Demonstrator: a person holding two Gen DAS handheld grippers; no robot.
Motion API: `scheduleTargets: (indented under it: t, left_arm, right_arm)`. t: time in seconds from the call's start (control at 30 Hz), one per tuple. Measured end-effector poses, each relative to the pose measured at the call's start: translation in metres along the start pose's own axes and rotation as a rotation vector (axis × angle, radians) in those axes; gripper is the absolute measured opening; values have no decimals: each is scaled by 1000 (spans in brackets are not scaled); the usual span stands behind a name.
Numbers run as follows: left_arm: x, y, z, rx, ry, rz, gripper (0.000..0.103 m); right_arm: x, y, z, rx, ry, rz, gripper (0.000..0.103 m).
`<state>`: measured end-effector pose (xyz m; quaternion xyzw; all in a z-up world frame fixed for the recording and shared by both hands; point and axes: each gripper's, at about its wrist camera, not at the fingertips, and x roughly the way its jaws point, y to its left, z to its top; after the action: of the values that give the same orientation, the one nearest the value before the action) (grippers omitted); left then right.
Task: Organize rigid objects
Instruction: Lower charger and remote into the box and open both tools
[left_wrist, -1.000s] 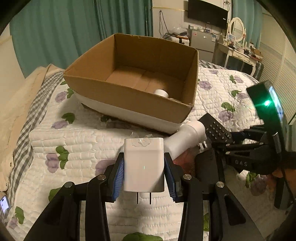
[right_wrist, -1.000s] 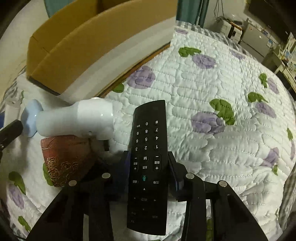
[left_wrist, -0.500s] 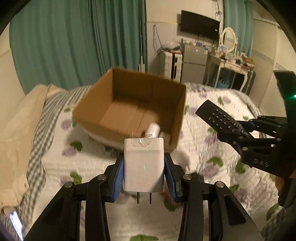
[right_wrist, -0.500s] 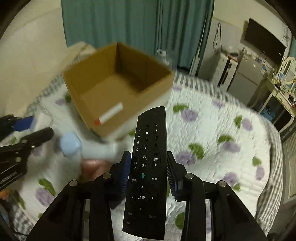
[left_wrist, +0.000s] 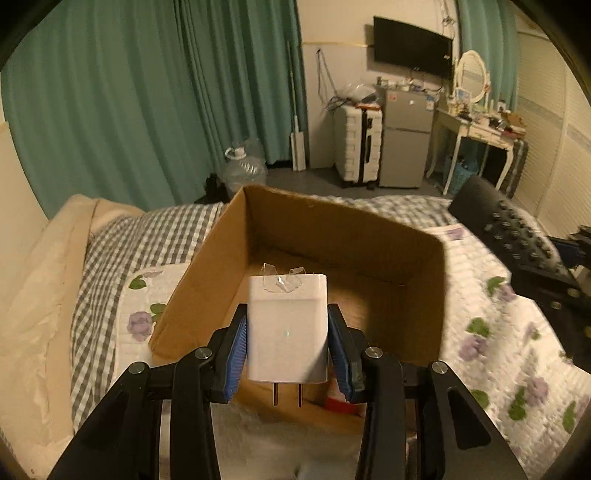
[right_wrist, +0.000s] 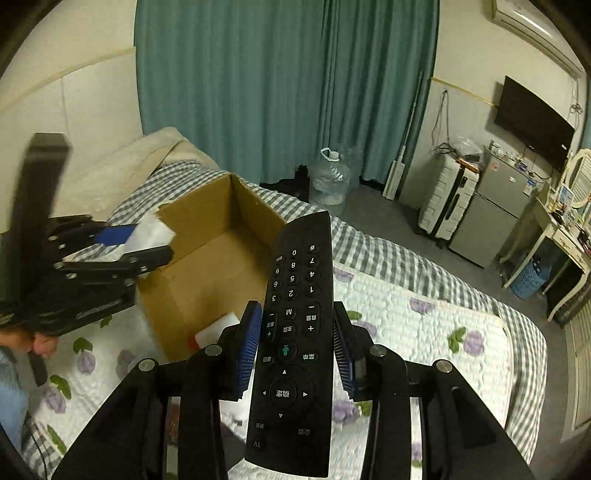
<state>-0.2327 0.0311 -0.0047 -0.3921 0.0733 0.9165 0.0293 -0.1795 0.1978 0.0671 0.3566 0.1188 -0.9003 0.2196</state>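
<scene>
My left gripper (left_wrist: 287, 334) is shut on a white plug adapter (left_wrist: 287, 328), its prongs pointing back toward me, and holds it above the near edge of an open cardboard box (left_wrist: 369, 236) on the bed. My right gripper (right_wrist: 297, 341) is shut on a black remote control (right_wrist: 295, 332) and holds it in the air to the right of the box (right_wrist: 207, 266). The remote also shows at the right of the left wrist view (left_wrist: 513, 236). The left gripper with the adapter (right_wrist: 147, 229) shows at the left of the right wrist view. A white object with a red end (right_wrist: 212, 332) lies inside the box.
The box stands on a quilted floral bedspread (left_wrist: 498, 325). A red object (left_wrist: 341, 404) lies on the bed in front of the box. Beyond the bed are green curtains (left_wrist: 147, 92), a water jug (left_wrist: 243, 168), a white suitcase (left_wrist: 356, 147), a small fridge (left_wrist: 404, 140) and a dressing table (left_wrist: 480, 136).
Both grippers have risen and moved toward the box with their objects still held. The left gripper now holds the adapter over the box's near edge.
</scene>
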Motion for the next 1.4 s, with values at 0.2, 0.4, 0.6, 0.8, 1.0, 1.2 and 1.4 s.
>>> scheduleTargets:
  t: [0.2,0.4,0.6,0.8,1.0,1.2,1.4]
  left_arm:
    - [36,1,-5,-6,18,0,42]
    - [38,0,-8,-17,0,-8,64]
    - [25,8,-2,-45,-20,-8,65]
    - [23,14,-4,-32,-36,17,65]
    - [22,21,-5,-37,-52,31,65]
    - [10,29,-6,-50,-55,50,65]
    - [-36,38,-10,-57,-94,57,65]
  right_arm:
    - [35,-3,-3,1,38,22,37]
    - [48,-6,-2,6,56,26,37]
    - [51,4,19,-14,35,36,37]
    - [89,11,34,9,44,49,37]
    - [121,14,37,40,47,78,37]
    - [114,24,42,26,26,52,60]
    - [54,30,42,7,0,-12,64]
